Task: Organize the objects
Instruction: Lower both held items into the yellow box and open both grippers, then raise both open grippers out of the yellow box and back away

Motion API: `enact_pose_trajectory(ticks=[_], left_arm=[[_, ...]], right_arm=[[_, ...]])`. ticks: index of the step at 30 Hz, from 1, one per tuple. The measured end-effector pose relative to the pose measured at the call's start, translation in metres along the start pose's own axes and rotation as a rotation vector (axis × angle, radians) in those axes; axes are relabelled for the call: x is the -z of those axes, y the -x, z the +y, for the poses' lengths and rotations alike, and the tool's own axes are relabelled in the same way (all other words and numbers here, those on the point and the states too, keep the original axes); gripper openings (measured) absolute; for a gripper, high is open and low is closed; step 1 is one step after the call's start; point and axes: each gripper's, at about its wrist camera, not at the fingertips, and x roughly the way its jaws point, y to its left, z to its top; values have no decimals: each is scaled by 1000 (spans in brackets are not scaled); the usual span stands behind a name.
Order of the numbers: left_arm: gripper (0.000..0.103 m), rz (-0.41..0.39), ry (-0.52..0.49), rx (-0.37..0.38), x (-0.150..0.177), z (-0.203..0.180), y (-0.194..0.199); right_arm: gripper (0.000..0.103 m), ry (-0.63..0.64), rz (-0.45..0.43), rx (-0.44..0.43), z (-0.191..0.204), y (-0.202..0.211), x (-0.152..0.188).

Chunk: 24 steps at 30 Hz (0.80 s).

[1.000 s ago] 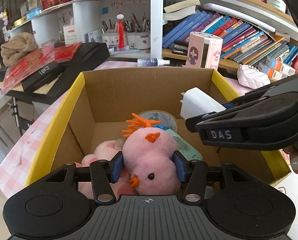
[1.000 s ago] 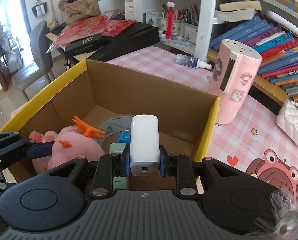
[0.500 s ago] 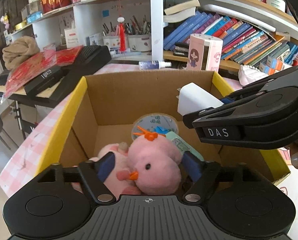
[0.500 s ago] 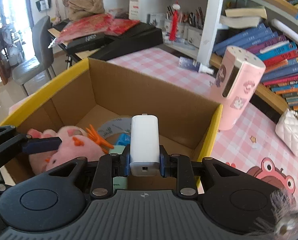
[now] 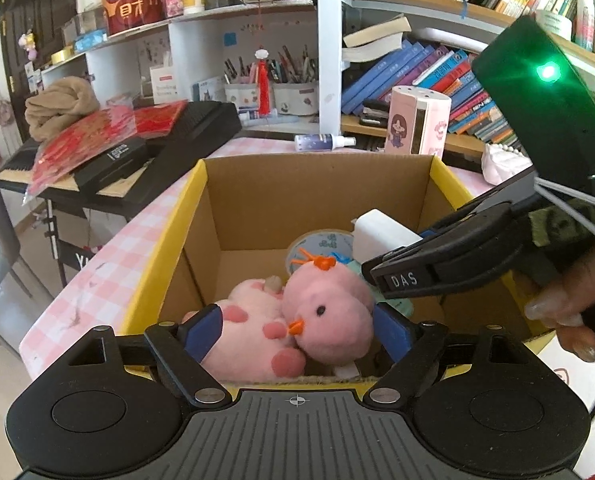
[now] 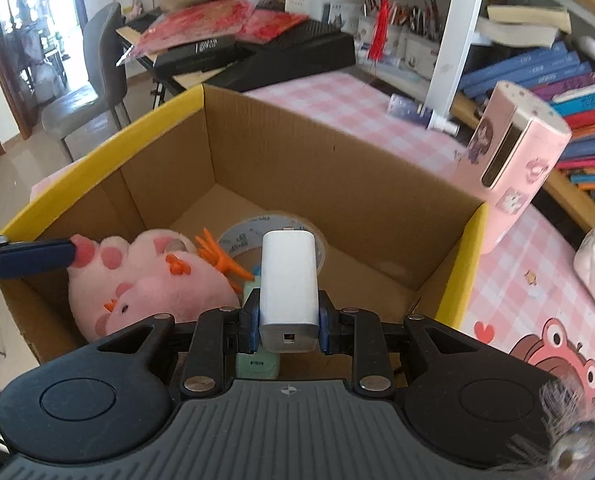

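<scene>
Left tongs (image 5: 297,330) just opened around the pink chick (image 5: 329,316); right tongs (image 6: 285,320) squeeze a white charger (image 6: 289,280), its port seen only from there.

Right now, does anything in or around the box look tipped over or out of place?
A small spray bottle lies on its side on the pink checked table behind the cardboard box. The pink chick plush lies tumbled inside the box. No spill or damage is visible.
</scene>
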Motion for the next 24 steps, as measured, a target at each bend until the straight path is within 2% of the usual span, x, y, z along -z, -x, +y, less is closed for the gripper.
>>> enact_pose_trajectory(ticks=[16, 18, 20, 24], left_arm=[[86, -45, 45, -20, 5, 14, 24], [86, -53, 51, -19, 6, 16, 27], [86, -60, 54, -15, 6, 17, 30], [87, -80, 49, -3, 6, 16, 37]], right_arm=[[25, 46, -3, 39, 11, 0, -2], [27, 42, -11, 44, 13, 3, -1], [36, 33, -27, 49, 13, 8, -1], [40, -2, -60, 62, 12, 23, 3]])
